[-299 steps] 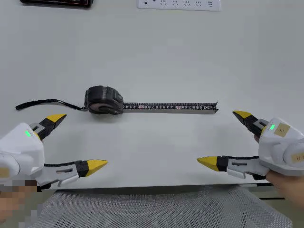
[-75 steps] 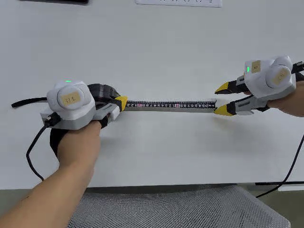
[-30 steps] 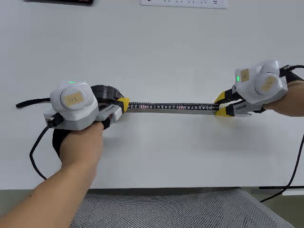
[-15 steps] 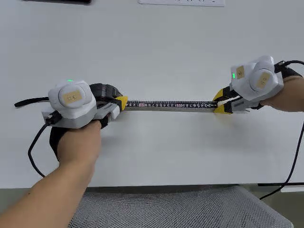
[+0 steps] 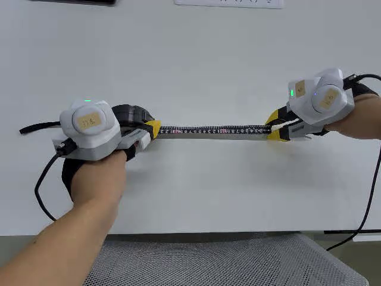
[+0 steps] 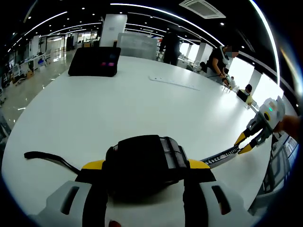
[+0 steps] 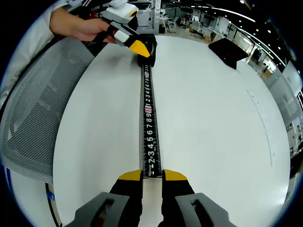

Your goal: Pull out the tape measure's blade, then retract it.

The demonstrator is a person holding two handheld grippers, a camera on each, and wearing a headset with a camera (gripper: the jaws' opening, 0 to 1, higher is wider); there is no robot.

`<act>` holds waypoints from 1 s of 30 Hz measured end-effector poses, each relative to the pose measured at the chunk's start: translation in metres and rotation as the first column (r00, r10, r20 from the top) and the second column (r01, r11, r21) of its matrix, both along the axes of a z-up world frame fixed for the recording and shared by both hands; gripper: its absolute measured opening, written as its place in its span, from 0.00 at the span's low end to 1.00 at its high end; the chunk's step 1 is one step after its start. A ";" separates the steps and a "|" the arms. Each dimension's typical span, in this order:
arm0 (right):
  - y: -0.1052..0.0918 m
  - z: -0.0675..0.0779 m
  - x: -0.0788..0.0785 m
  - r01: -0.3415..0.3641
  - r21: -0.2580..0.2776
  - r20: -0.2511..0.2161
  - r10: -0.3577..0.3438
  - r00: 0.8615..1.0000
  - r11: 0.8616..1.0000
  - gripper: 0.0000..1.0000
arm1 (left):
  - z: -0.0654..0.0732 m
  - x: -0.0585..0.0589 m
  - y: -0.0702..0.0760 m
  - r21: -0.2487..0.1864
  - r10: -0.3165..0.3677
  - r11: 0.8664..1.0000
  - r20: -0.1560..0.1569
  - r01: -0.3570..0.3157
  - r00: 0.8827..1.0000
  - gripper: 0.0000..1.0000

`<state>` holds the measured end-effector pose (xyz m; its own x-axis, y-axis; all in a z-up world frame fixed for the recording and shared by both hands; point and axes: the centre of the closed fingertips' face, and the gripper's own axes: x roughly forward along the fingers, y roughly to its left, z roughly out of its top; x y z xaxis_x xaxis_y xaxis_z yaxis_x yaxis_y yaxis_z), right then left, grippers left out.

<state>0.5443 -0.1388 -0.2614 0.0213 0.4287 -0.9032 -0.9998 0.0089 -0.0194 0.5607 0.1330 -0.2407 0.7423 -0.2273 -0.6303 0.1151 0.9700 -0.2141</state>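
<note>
A black tape measure case (image 5: 132, 114) rests on the white table (image 5: 196, 65), with its blade (image 5: 211, 129) drawn out to the right. My left gripper (image 5: 143, 122) is shut on the case (image 6: 144, 158), one yellow-tipped jaw on each side. My right gripper (image 5: 274, 126) is shut on the blade's free end, which it holds a little off the table. In the right gripper view the numbered blade (image 7: 149, 113) runs from my right gripper (image 7: 152, 176) straight to the case (image 7: 147, 49). The black wrist strap (image 5: 38, 127) trails left from the case.
A white power strip (image 5: 229, 2) and a dark device (image 5: 77, 2) lie at the table's far edge. A grey mesh chair (image 5: 208, 262) is below the front edge. Black cables (image 5: 44, 190) hang from both grippers. People (image 6: 218, 59) stand far off.
Both grippers have left the front edge. The left has shut on the case and the right, open 2.5 s ago, has shut on the blade's end. Over the last half second nothing has moved.
</note>
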 end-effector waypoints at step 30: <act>0.032 0.004 0.006 -0.008 0.053 0.000 0.008 1.000 0.999 0.11 | 0.002 0.000 0.000 -0.067 0.001 0.998 0.013 0.000 1.000 0.61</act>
